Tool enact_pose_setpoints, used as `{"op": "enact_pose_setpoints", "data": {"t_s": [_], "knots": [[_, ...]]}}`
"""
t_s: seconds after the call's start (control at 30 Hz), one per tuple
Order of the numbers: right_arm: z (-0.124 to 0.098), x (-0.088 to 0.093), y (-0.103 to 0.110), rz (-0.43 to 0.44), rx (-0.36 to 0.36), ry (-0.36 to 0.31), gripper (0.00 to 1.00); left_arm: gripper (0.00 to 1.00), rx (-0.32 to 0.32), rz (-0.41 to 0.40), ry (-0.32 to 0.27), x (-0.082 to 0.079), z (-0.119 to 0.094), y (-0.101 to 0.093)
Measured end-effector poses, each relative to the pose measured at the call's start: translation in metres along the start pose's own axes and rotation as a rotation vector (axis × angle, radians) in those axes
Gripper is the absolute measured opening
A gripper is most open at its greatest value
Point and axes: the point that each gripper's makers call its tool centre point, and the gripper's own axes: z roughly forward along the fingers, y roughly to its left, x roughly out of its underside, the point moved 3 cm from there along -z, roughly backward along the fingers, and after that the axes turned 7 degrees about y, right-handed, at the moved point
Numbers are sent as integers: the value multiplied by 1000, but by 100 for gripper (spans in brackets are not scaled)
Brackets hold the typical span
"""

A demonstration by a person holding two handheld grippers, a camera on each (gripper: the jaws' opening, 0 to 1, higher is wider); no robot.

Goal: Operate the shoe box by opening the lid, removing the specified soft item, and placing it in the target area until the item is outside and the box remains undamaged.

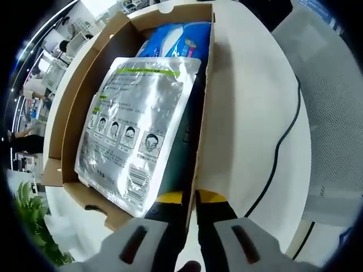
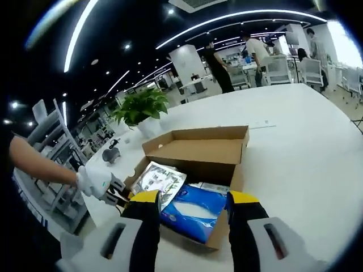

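Note:
The brown shoe box (image 1: 68, 130) lies open on a white table, its lid (image 2: 195, 148) folded back and standing up. Inside lie a silver mask packet (image 1: 133, 124) printed with face drawings and, at the far end, a soft blue pack (image 1: 178, 39). My left gripper (image 1: 190, 197) has its yellow-tipped jaws closed on the box's side wall (image 1: 202, 113). In the right gripper view a gloved hand holds that gripper (image 2: 116, 195) at the box's left edge. My right gripper (image 2: 193, 199) hangs open just above the blue pack (image 2: 190, 214), one jaw on each side of it.
A black cable (image 1: 283, 136) runs over the white table (image 1: 249, 113) beside the box, with a mesh chair (image 1: 334, 113) past the edge. A potted plant (image 2: 142, 107) and a small dark object (image 2: 112, 153) stand behind the box. People stand far back.

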Motion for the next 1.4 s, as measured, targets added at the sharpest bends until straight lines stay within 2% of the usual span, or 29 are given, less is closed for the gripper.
{"op": "enact_pose_setpoints", "data": {"t_s": [0.07, 0.2, 0.23, 0.27, 0.3, 0.37, 0.53, 0.63, 0.77, 0.9, 1.03, 1.17, 1.27, 1.33, 1.4], "knots": [[-3, -3, 4, -20, -16, -21, 46, 5, 2, 0, 1, 0, 0, 0], [-10, -6, 6, -48, 1, -47, 52, 5, 0, 0, 1, 0, 0, 0], [-12, -10, 2, -82, 40, -74, 55, 5, 1, 0, 1, 0, 0, 0], [-16, -14, -5, -134, 116, -109, 57, 5, 2, 0, 2, 0, 0, 0], [-19, -13, -2, -140, 102, -110, 57, 5, 2, 0, 1, 1, 0, 0], [-23, -12, 1, -103, 86, -119, 53, 6, -4, 4, -4, 1, 0, 1], [-26, -10, 5, -60, 73, -97, 66, 6, -3, 3, -3, 1, 0, 1], [-24, -6, 6, -2, 60, -72, 76, 5, 3, 6, 2, 0, 0, 1], [-25, -7, 10, -18, 72, -95, 88, 6, -9, 5, -4, 1, 0, 0], [-31, -9, 19, -8, 51, -128, 91, 6, -17, 7, -7, 1, 1, 0], [-40, -13, 26, -11, 51, -147, 88, 6, -5, 5, 0, 0, 1, 1], [-44, -12, 25, -32, 90, -122, 82, 5, 9, -5, 10, 0, 1, 1], [-45, -14, 30, -4, 70, -94, 66, 5, 1, 3, 5, 1, 1, 0], [-48, -23, 35, -28, 65, -127, 54, 5, -1, 8, 6, 1, 1, 0], [-49, -30, 36, 16, 50, -130, 48, 5, 5, 13, 4, 1, 1, 0]]}}
